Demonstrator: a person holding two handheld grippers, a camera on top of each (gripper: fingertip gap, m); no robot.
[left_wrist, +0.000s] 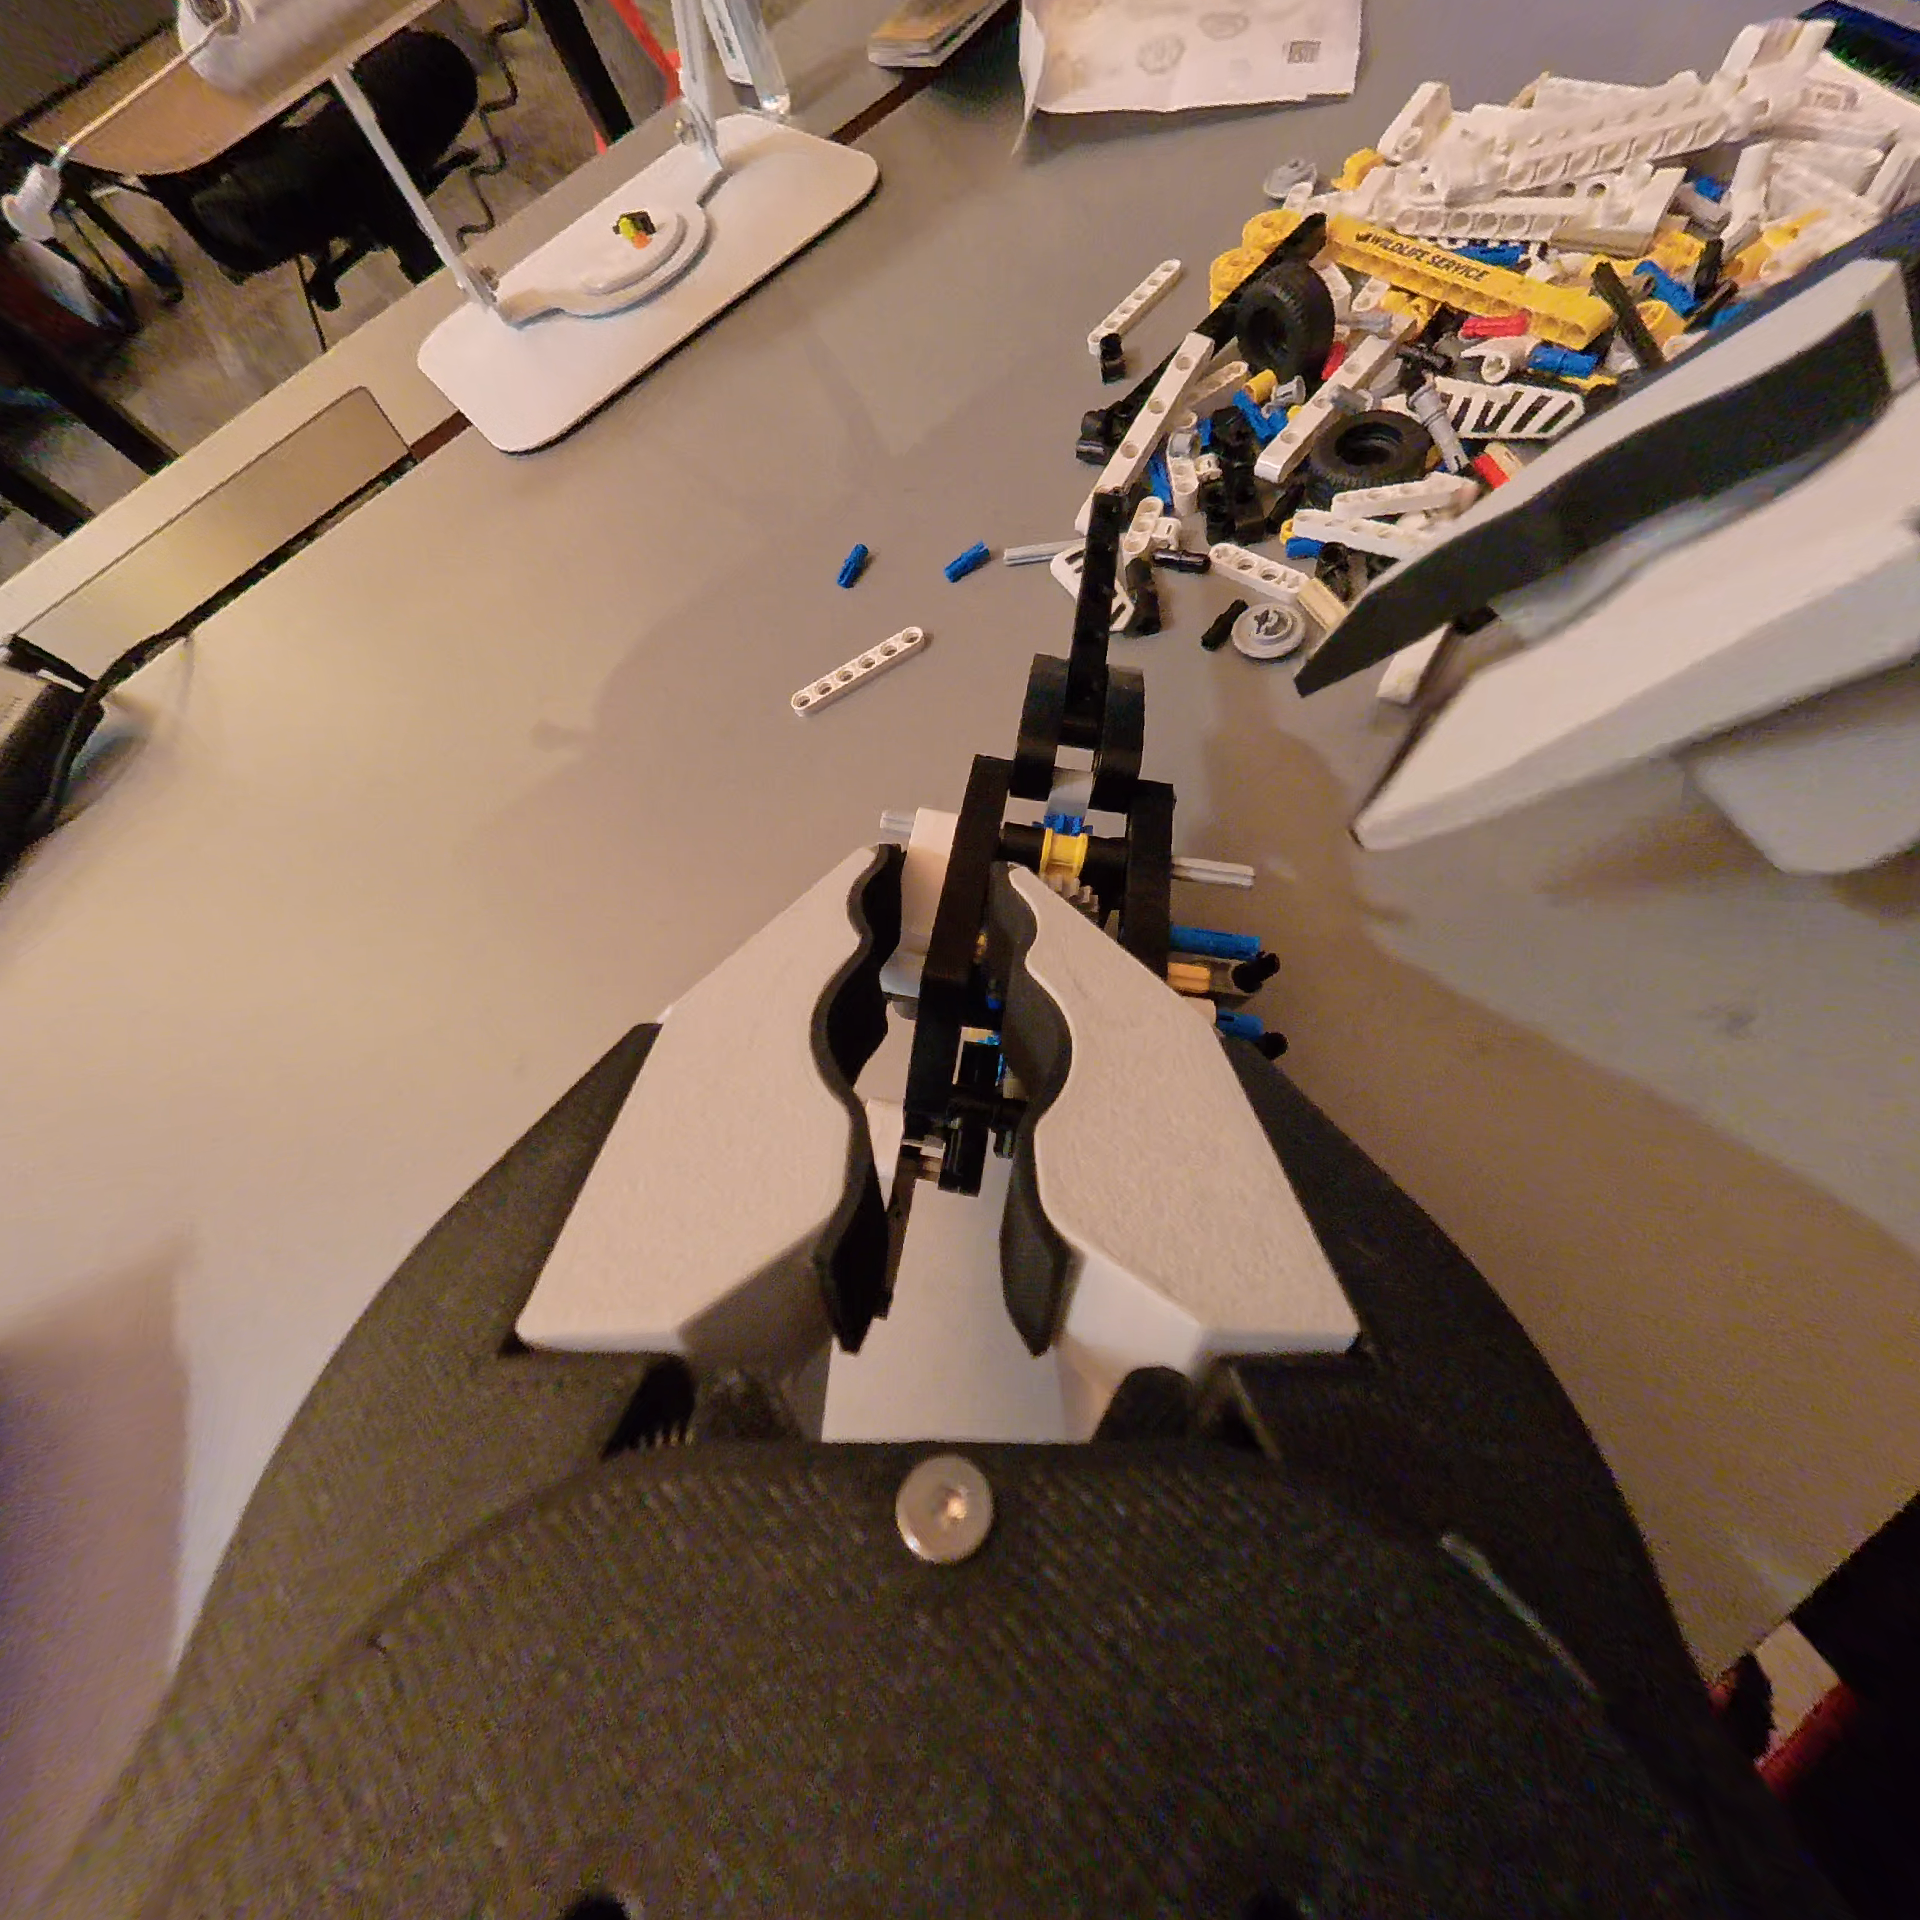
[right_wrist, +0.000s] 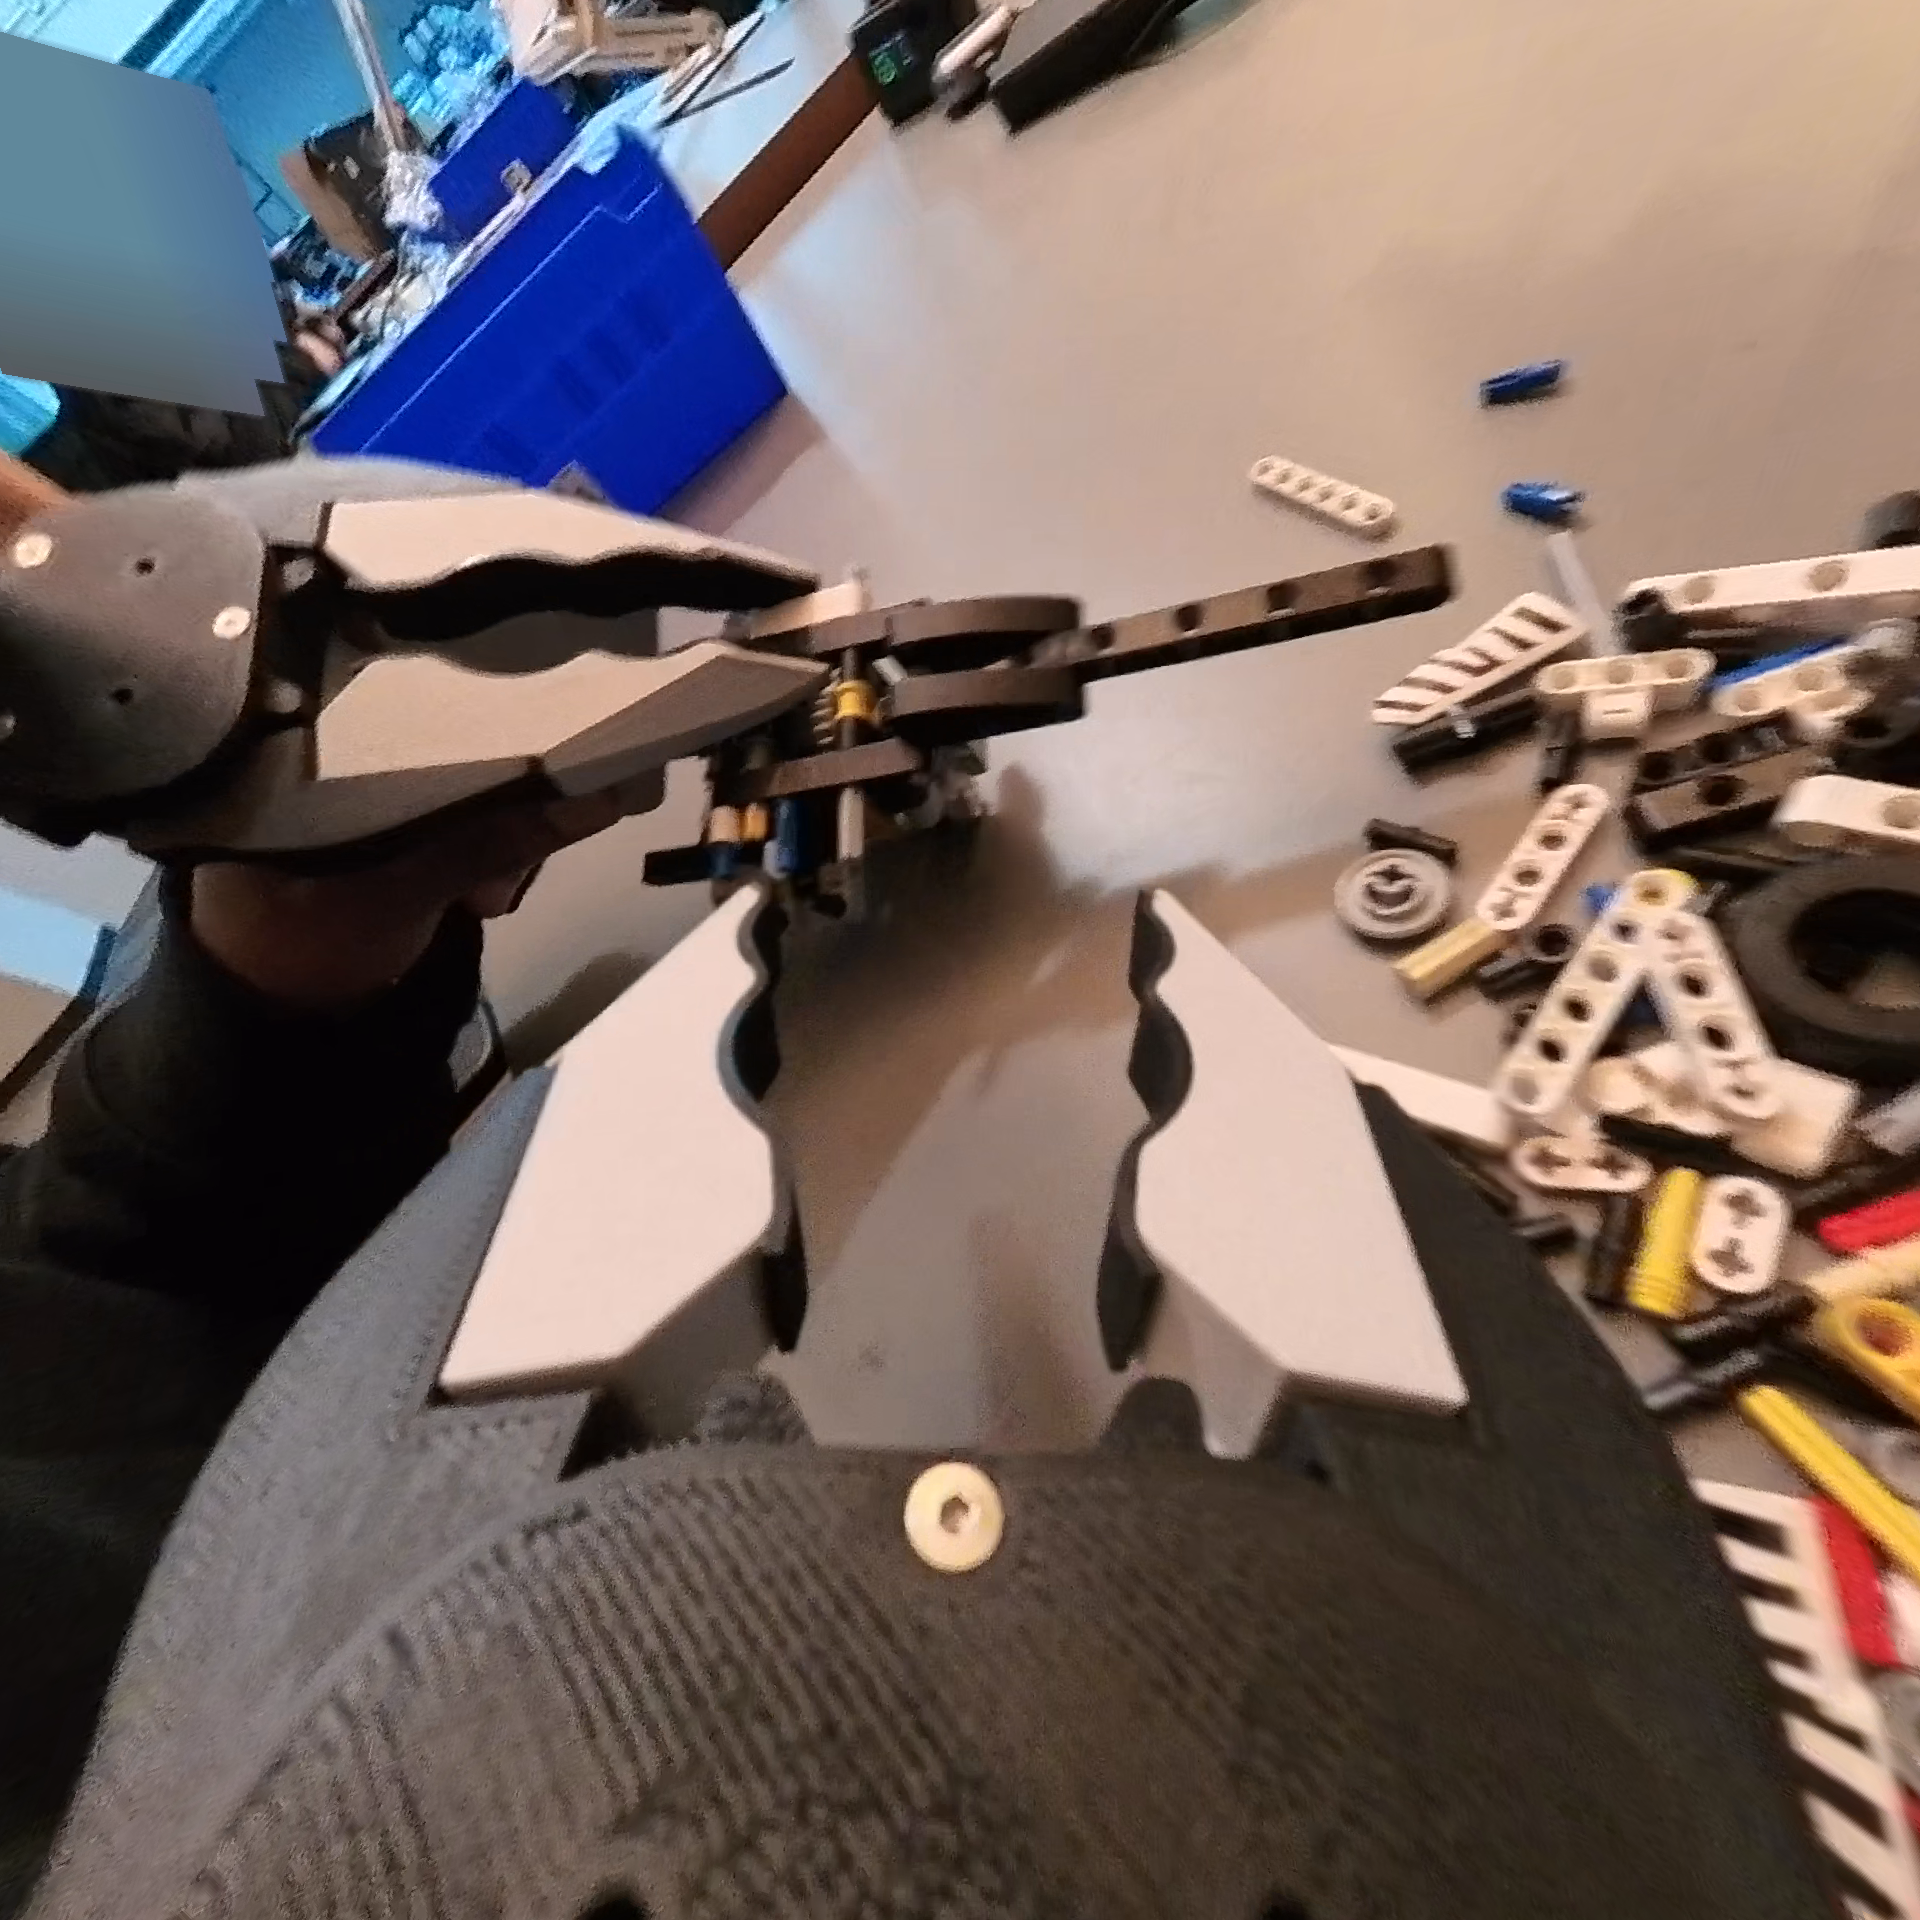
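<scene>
Assembly: black brick-built assembly (left_wrist: 1049, 831) with yellow bushing, held above mid-table (left_wrist: 520, 935).
Left gripper (left_wrist: 940, 883): fingers clamping its black beam.
Right gripper (right_wrist: 951, 909): fingers spread wide, gripping nothing, apparently just beside the assembly.
Parts pile (left_wrist: 1455, 312): lying toward the table's far right corner.

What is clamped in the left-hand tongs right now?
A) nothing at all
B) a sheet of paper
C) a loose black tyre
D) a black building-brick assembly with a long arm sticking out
D: the left tongs are closed on a black brick assembly whose long arm reaches forward, while the black tyres lie in the loose pile and the paper sheet rests at the far edge of the table.
</scene>
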